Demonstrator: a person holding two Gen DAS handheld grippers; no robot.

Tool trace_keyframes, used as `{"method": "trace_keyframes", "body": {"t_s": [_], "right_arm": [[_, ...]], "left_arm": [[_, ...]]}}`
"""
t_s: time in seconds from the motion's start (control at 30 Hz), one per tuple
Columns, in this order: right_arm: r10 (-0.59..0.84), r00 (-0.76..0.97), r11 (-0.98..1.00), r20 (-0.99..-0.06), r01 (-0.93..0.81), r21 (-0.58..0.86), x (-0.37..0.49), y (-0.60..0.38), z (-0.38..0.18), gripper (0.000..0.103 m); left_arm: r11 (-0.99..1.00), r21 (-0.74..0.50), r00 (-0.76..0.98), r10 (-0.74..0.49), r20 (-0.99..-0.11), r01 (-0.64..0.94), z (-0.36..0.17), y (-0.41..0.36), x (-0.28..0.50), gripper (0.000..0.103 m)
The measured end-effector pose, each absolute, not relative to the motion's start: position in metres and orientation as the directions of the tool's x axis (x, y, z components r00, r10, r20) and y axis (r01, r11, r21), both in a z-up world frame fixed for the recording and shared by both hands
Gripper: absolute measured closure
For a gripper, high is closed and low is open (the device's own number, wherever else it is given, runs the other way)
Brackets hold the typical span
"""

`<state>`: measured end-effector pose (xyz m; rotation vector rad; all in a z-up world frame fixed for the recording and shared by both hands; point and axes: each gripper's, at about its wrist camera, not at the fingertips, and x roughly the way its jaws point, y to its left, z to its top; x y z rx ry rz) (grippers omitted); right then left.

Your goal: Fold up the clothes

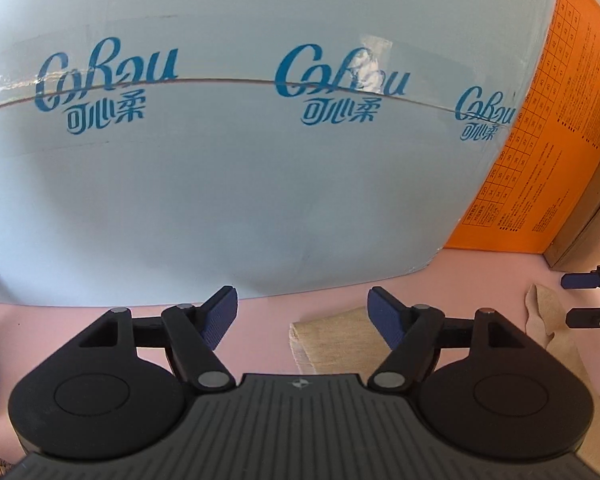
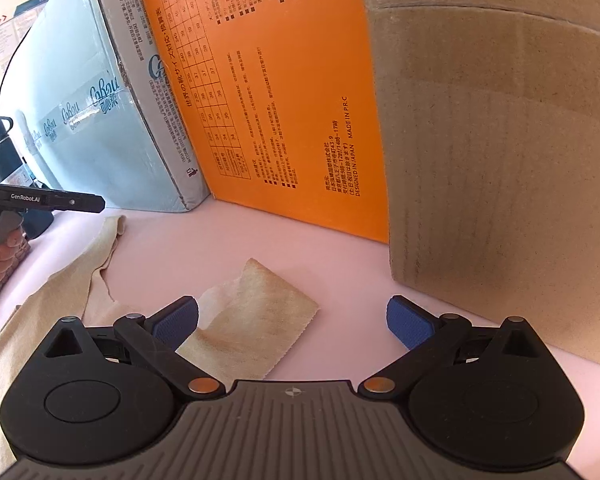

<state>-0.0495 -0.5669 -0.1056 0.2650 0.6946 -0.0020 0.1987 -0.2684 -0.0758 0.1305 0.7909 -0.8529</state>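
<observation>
At the bottom of both views, the left gripper (image 1: 302, 316) and right gripper (image 2: 293, 322) hang with jaws apart, holding nothing. Each sits just above the beige garment (image 2: 256, 320) (spread flat on the pink table (image 2: 340, 280)), likely ready to pinch an edge.

beige garment (image 2: 244, 320) looks like soft matte knit cloth, brown box (image 2: 500, 140) is rough plain cardboard, light blue box (image 1: 260, 180) smooth with glossy tape, gripper pads (image 2: 410, 326) textured blue rubber

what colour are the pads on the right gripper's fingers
Blue, with a fine ribbed texture, on black fingers; the right wrist view shows them best.
</observation>
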Motion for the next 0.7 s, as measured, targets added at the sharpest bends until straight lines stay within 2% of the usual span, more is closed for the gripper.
{"method": "trace_keyframes", "body": {"t_s": [0.4, 0.47, 0.5, 0.53, 0.57, 0.6, 0.63, 0.67, 0.7], "right_arm": [[0.163, 0.777, 0.961, -0.608, 0.014, 0.276, -0.028, -0.567, -0.105, 0.005], [0.156, 0.767, 0.963, -0.622, 0.023, 0.270, -0.025, -0.568, -0.106, 0.011], [0.142, 0.759, 0.971, -0.635, 0.017, 0.238, -0.024, -0.567, -0.105, 0.022], [0.127, 0.751, 0.979, -0.648, 0.011, 0.205, -0.023, -0.565, -0.105, 0.040], [0.108, 0.742, 0.986, -0.662, 0.004, 0.166, -0.023, -0.563, -0.104, 0.052], [0.077, 0.728, 0.994, -0.682, -0.007, 0.105, -0.022, -0.560, -0.102, 0.071], [0.083, 0.718, 0.996, -0.691, -0.034, 0.084, -0.022, -0.558, -0.099, 0.088], [0.106, 0.701, 0.994, -0.705, -0.064, 0.086, -0.020, -0.556, -0.097, 0.094], [0.101, 0.688, 0.995, -0.718, -0.075, 0.069, -0.018, -0.552, -0.095, 0.095]], "left_arm": [[0.612, -0.190, 0.326, -0.628, -0.707, 0.768, -0.095, -0.297, 0.191, 0.033], [0.613, -0.188, 0.328, -0.627, -0.706, 0.768, -0.095, -0.297, 0.191, 0.033], [0.615, -0.188, 0.329, -0.626, -0.707, 0.766, -0.095, -0.297, 0.192, 0.033], [0.617, -0.188, 0.330, -0.624, -0.708, 0.764, -0.096, -0.297, 0.192, 0.033], [0.615, -0.178, 0.333, -0.622, -0.708, 0.768, -0.095, -0.296, 0.191, 0.042], [0.610, -0.164, 0.338, -0.620, -0.708, 0.775, -0.094, -0.295, 0.190, 0.057], [0.599, -0.143, 0.338, -0.615, -0.713, 0.788, -0.093, -0.295, 0.188, 0.090], [0.585, -0.129, 0.336, -0.616, -0.713, 0.801, -0.091, -0.296, 0.186, 0.096], [0.573, -0.121, 0.334, -0.621, -0.709, 0.810, -0.089, -0.296, 0.184, 0.096]]}}
